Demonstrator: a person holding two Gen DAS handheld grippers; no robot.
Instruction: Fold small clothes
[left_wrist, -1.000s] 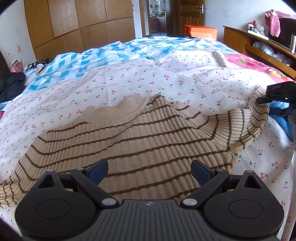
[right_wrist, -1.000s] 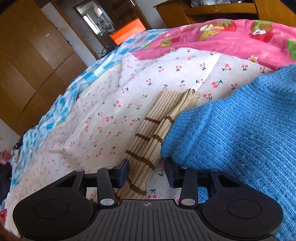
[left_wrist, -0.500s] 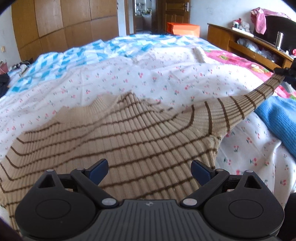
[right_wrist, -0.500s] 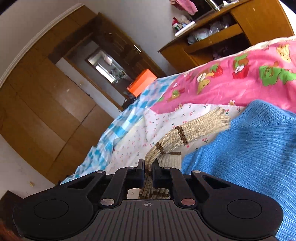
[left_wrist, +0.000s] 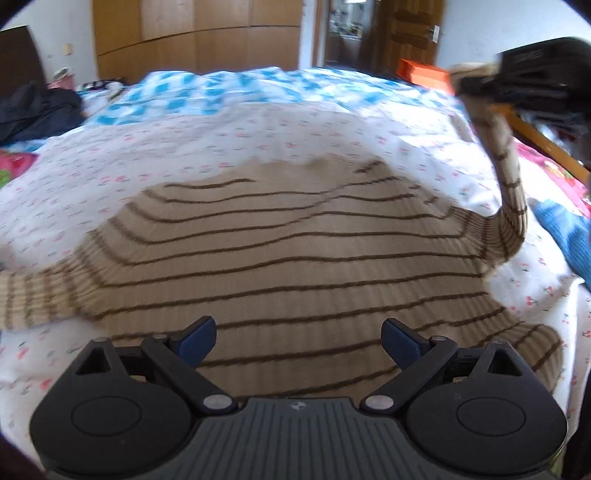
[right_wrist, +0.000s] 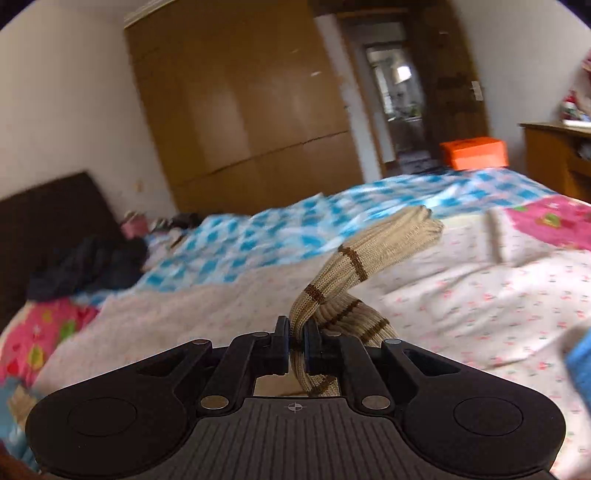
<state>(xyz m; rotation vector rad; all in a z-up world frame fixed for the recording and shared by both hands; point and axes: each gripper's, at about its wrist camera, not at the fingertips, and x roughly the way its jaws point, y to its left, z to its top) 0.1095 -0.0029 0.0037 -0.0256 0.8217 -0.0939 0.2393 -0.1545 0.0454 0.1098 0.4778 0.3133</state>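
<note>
A beige sweater with thin brown stripes (left_wrist: 280, 258) lies spread on the bed. Its right sleeve (left_wrist: 511, 177) rises off the bed toward the upper right. There my right gripper (left_wrist: 469, 86) is shut on the sleeve near its cuff. In the right wrist view that gripper (right_wrist: 295, 345) pinches the sleeve (right_wrist: 347, 280), and the cuff end (right_wrist: 421, 225) sticks out beyond the pads. My left gripper (left_wrist: 297, 339) hovers open over the sweater's lower body, with nothing between its blue pads (left_wrist: 195, 338). The left sleeve (left_wrist: 33, 295) lies flat at the left.
A cherry-print white sheet (left_wrist: 221, 140) covers the bed, with a blue checked quilt (left_wrist: 229, 96) behind it. A blue knit garment (left_wrist: 565, 236) lies at the right edge. Dark clothes (left_wrist: 40, 110) are piled far left. A wooden wardrobe (right_wrist: 251, 110) and an orange box (right_wrist: 474, 151) stand beyond.
My right gripper closed on the sleeve beside the blue knit, then lifted it up and swung it over the bed. The left gripper shifted sideways over the sweater, still open.
</note>
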